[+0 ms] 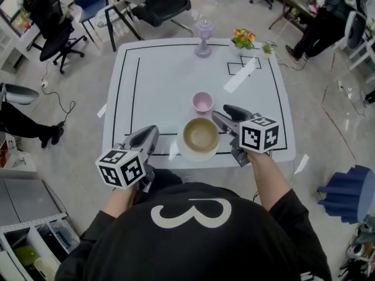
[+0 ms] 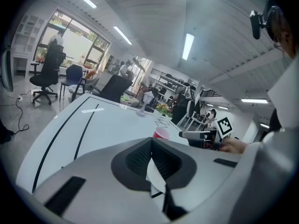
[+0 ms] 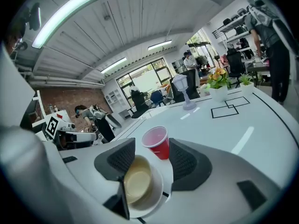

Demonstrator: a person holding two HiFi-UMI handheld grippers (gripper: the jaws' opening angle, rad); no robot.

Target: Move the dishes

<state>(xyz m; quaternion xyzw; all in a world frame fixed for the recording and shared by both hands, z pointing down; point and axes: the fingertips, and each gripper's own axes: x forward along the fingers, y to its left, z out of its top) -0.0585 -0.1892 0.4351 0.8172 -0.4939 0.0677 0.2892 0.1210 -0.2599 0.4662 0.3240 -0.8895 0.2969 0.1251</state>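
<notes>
A tan bowl (image 1: 200, 134) sits on a white plate (image 1: 183, 153) at the table's near edge. Just behind it stands a small pink-red cup (image 1: 203, 102). My right gripper (image 1: 220, 114) is open at the plate's right side. In the right gripper view the bowl (image 3: 137, 180) and plate (image 3: 159, 195) lie low between the spread jaws of the right gripper (image 3: 152, 156), with the cup (image 3: 156, 141) just beyond. My left gripper (image 1: 153, 132) hovers left of the plate, apart from it. In its own view the left gripper (image 2: 152, 160) is shut, holding nothing.
The white table (image 1: 158, 81) carries black lines and white tape strips. A purple glass stand (image 1: 203, 40), a flower pot (image 1: 243, 38) and a small plant (image 1: 268, 48) stand at its far edge. Office chairs (image 1: 158, 4) and people stand round it. A blue object (image 1: 348, 192) is on the floor at right.
</notes>
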